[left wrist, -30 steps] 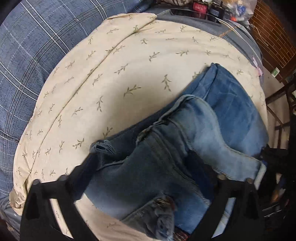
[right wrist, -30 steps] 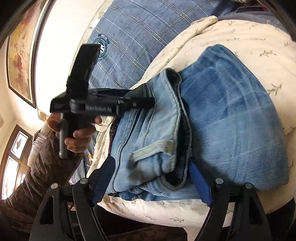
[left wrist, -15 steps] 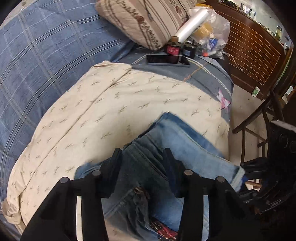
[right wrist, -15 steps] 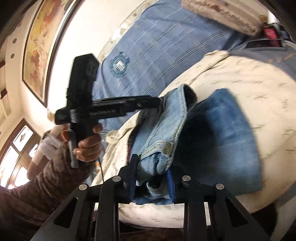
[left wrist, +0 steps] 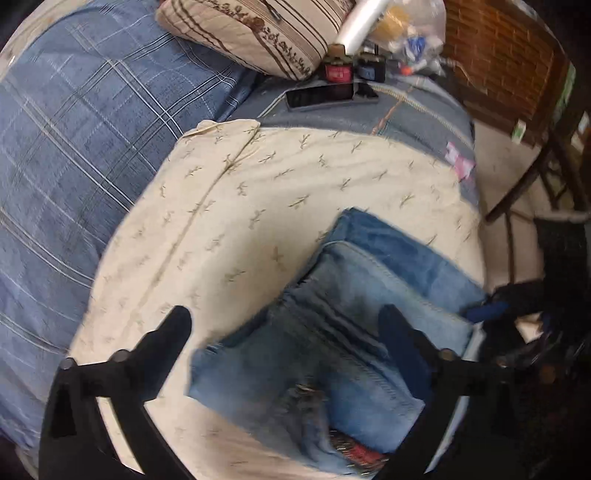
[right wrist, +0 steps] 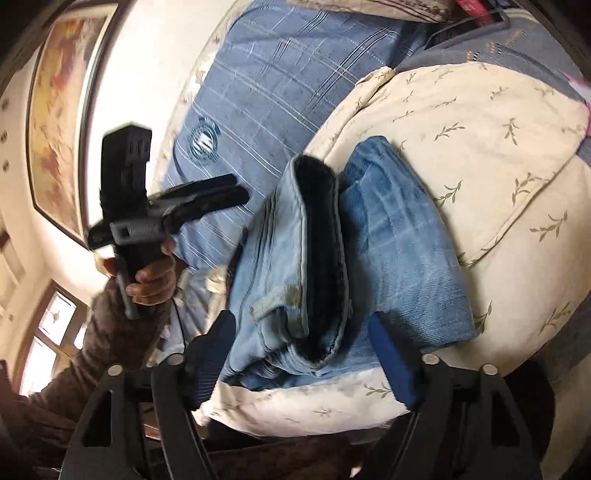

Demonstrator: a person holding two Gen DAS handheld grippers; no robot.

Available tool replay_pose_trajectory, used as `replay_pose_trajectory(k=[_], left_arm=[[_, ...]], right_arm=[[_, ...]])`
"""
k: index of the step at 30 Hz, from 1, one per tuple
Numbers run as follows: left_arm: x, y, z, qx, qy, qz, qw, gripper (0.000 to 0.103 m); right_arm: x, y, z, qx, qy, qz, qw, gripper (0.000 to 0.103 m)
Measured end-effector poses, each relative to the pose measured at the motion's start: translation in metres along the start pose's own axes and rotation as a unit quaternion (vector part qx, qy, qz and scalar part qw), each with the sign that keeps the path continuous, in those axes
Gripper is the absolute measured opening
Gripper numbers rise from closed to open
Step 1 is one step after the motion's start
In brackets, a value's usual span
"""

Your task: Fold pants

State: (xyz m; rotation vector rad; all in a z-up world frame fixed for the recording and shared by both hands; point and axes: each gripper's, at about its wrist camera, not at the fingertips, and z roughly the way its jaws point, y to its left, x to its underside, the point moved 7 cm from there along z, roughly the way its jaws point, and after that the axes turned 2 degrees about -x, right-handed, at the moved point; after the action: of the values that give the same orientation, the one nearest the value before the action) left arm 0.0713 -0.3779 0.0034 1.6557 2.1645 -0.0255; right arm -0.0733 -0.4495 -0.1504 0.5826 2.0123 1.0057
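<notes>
The blue jeans lie folded in a stack on the cream leaf-print cloth. In the right wrist view the jeans show the lighter waistband layer on top of a darker folded leg. My left gripper is open, raised above the near end of the stack and holds nothing; it also shows in the right wrist view, off to the left of the jeans. My right gripper is open, its fingers on either side of the stack's near edge without pinching it.
A blue plaid bedcover surrounds the cloth. A striped pillow, a phone, small bottles and a plastic bag sit at the far end. A chair and brick wall stand to the right.
Both grippers were shut on the jeans half a second ago and have now opened. The left gripper has lifted away and the jeans lie folded on the cloth.
</notes>
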Motion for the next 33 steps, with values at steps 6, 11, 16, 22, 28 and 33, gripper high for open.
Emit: replay_pose_trajectory(k=[6,11,16,22,28,33], left_arm=[[0.008,0.010,0.050,0.014,0.071,-0.004,0.9974,0.102],[0.029,-0.008,0.072,0.062,0.082,-0.001,0.9947,0.102],[0.035,-0.017,0.032,0.051,0.026,0.010,0.9983,0.050],[-0.005,-0.030,-0.033,0.044,-0.060,0.011,0.9971,0.037],[-0.040,-0.072,0.023,0.058,-0.031,0.020,0.9976,0.037],[-0.030,-0.075,0.062,0.038,-0.009,-0.026,0.9989,0.037]], right_arm=[[0.004,0.006,0.014,-0.015,0.030,-0.001,0.999,0.077],[0.010,0.011,0.037,-0.003,0.060,-0.030,0.998,0.045],[0.004,0.031,0.027,-0.003,0.037,-0.060,0.998,0.030],[-0.011,0.064,-0.019,-0.023,-0.020,-0.096,0.995,0.028],[-0.025,-0.014,-0.037,0.056,-0.041,-0.031,0.997,0.028],[-0.019,-0.045,-0.031,0.052,-0.028,0.019,0.998,0.035]])
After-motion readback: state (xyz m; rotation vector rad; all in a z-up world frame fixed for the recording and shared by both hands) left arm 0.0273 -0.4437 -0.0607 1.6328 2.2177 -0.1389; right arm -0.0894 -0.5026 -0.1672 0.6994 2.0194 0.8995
